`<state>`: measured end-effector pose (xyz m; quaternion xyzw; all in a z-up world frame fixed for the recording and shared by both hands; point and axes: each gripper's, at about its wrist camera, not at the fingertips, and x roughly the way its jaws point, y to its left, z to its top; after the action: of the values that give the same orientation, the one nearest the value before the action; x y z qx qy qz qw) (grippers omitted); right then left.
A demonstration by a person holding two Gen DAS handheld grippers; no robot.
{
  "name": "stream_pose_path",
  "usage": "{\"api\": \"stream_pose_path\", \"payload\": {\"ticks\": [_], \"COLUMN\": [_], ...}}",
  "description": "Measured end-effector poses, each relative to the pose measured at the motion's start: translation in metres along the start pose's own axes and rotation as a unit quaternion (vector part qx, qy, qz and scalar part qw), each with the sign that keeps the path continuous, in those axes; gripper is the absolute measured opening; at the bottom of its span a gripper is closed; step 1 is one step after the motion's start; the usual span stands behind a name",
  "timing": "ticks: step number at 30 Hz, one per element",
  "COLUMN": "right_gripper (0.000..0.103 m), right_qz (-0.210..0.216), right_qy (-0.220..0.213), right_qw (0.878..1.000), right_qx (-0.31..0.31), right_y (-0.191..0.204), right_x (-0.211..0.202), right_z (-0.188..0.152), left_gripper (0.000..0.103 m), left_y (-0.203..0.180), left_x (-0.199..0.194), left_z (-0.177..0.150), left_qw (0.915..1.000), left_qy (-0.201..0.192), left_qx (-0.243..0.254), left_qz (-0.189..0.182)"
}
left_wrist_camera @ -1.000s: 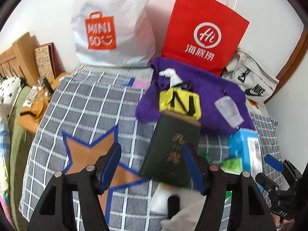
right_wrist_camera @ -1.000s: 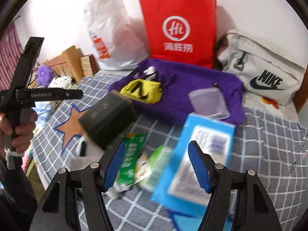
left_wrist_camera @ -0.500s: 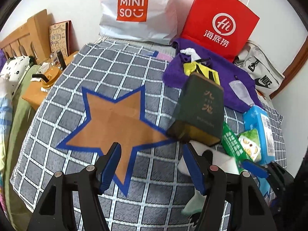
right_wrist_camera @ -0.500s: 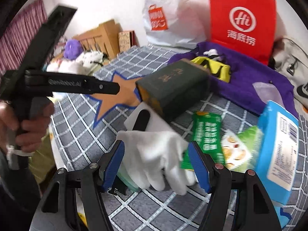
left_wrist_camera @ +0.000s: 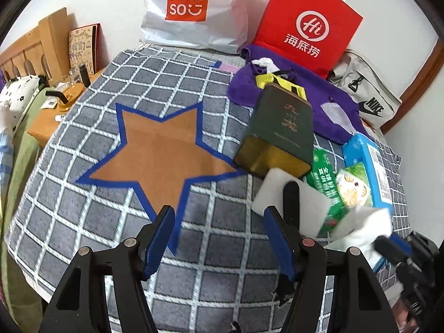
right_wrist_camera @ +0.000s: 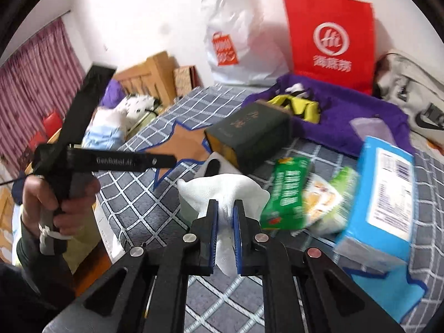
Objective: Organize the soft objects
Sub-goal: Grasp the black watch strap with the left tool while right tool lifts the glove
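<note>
Right gripper (right_wrist_camera: pixel 224 216) is clamped on a white knitted fabric glove (right_wrist_camera: pixel 222 191), blue pads pinching its bunched middle, cloth puffing out above and hanging below the fingers. Glove sits lifted just above the grey checked blanket (right_wrist_camera: pixel 133 202), near its front edge, in front of the dark green rectangular box (right_wrist_camera: pixel 249 136). In the left wrist view the same glove (left_wrist_camera: pixel 363 222) is a blurred white patch at lower right.

Left gripper (left_wrist_camera: pixel 219 238) is spread wide, nothing between the blue pads, hovering over the blanket (left_wrist_camera: pixel 83 222) just below the brown star patch with blue border (left_wrist_camera: pixel 163 152). In the right wrist view it (right_wrist_camera: pixel 105 161) sits at left, held by the person's left hand (right_wrist_camera: pixel 55 202).

White flat pad with a black oval mark (left_wrist_camera: pixel 285 197) lies touching the green box's (left_wrist_camera: pixel 280 133) near end. Green snack packet (right_wrist_camera: pixel 288 194) and pale green lemon-print packet (right_wrist_camera: pixel 324 202) lie right of the glove; blue tissue pack (right_wrist_camera: pixel 383 199) beside them. Purple fuzzy towel (right_wrist_camera: pixel 347 105) lies behind, with a yellow-black fabric item (right_wrist_camera: pixel 299 105) and a clear plastic pouch (right_wrist_camera: pixel 371 127) on it. Red paper bag (left_wrist_camera: pixel 308 25), white Miniso plastic bag (left_wrist_camera: pixel 191 8) and grey Nike bag (left_wrist_camera: pixel 366 94) stand against the wall.
</note>
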<state>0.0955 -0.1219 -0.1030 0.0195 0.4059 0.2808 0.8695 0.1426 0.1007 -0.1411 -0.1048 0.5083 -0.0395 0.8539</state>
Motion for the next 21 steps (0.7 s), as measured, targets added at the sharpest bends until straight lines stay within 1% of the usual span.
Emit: {"api": "stream_pose_path", "payload": {"ticks": [7,9,12,14,16,19,20,21], "right_gripper": [0.011,0.011,0.011,0.011,0.011,0.013,0.016,0.016], "right_qz": [-0.037,-0.052,-0.09,-0.111,-0.12,-0.124,-0.119,-0.116], "right_qy": [-0.017,-0.019,-0.014,-0.009,-0.004,0.003,0.004,0.005], "right_qw": [0.999,0.998,0.994,0.992,0.99,0.989,0.989,0.989], "right_qx": [0.027,0.041,0.056,0.066,0.074,0.082,0.087,0.088], "right_y": [-0.022,-0.031,-0.05,-0.06,-0.07,-0.08,-0.082,-0.083], "right_x": [-0.043,-0.052,-0.063,-0.067,-0.066,-0.057,-0.053,-0.052], "right_z": [-0.027,-0.037,-0.052,-0.061,-0.069,-0.078,-0.081,-0.083], "left_gripper": [0.064,0.064,0.064,0.064,0.064,0.064,0.064,0.064], "left_y": [-0.025,-0.034,-0.048,-0.057,-0.063,-0.067,-0.068,-0.07], "left_x": [0.005,0.008,0.013,0.018,0.024,0.032,0.033,0.036], "left_z": [-0.028,-0.035,-0.042,-0.045,-0.046,-0.047,-0.047,-0.047], "left_qw": [0.9994,0.9988,0.9982,0.9981,0.9983,0.9993,0.9994,0.9995], "left_qy": [0.008,0.014,0.02,0.022,0.024,0.018,0.016,0.014], "left_qx": [0.034,0.046,0.056,0.057,0.054,0.032,0.029,0.028], "left_qz": [-0.004,-0.005,-0.008,-0.01,-0.005,-0.004,-0.004,0.001]}}
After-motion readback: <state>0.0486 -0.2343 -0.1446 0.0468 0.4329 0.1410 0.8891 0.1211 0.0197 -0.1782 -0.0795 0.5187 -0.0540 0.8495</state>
